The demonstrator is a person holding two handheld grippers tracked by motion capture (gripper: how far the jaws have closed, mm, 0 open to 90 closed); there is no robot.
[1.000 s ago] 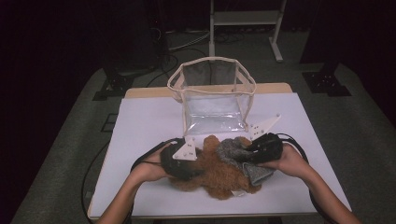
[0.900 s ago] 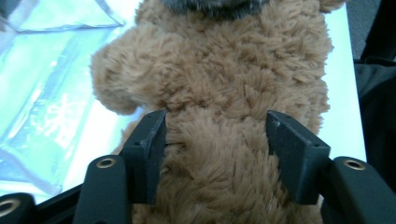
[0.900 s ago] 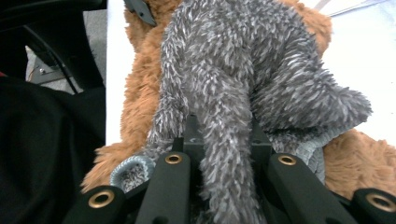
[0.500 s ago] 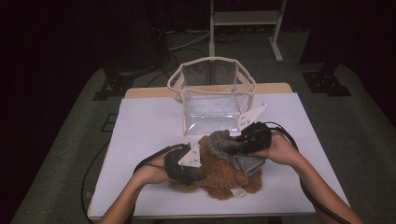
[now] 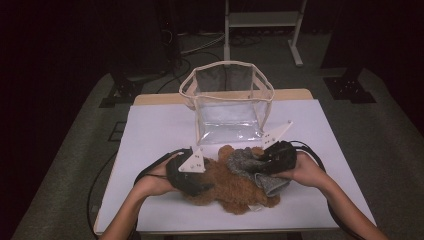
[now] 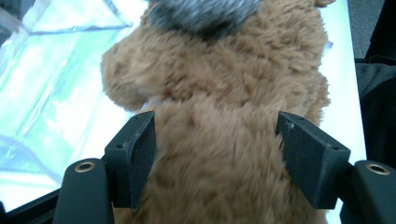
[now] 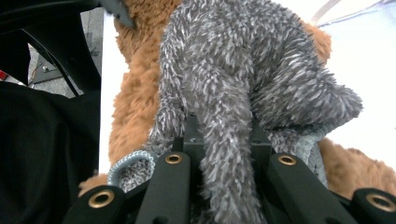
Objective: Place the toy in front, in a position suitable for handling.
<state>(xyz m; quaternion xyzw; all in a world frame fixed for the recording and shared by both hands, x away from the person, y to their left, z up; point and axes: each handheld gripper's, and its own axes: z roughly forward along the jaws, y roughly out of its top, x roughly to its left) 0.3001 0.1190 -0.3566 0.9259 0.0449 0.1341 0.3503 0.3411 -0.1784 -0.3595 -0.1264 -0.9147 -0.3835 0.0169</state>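
Observation:
A brown plush teddy bear [image 5: 235, 192] lies on the white table [image 5: 150, 130], partly wrapped in a grey fuzzy garment [image 5: 245, 162]. My left gripper [image 5: 202, 182] comes in from the left around the bear's body [image 6: 210, 70]. Its jaws have just been opening, and the fur still fills the gap and touches both pads [image 6: 137, 158]. My right gripper [image 5: 262, 165] is shut on a fold of the grey garment [image 7: 224, 93], which drapes over the bear [image 7: 135, 93]. The grey cloth [image 6: 201, 14] also caps the far end of the bear.
A clear soft-sided bin [image 5: 227, 100] with a cream rim stands open just behind the bear at the table's middle. Cables trail from both grippers across the table. A metal stand [image 5: 262, 20] and dark floor lie beyond the far edge.
My right hand shifted slightly left toward the bin and back, still holding the grey garment. The left hand stayed at the bear's left side.

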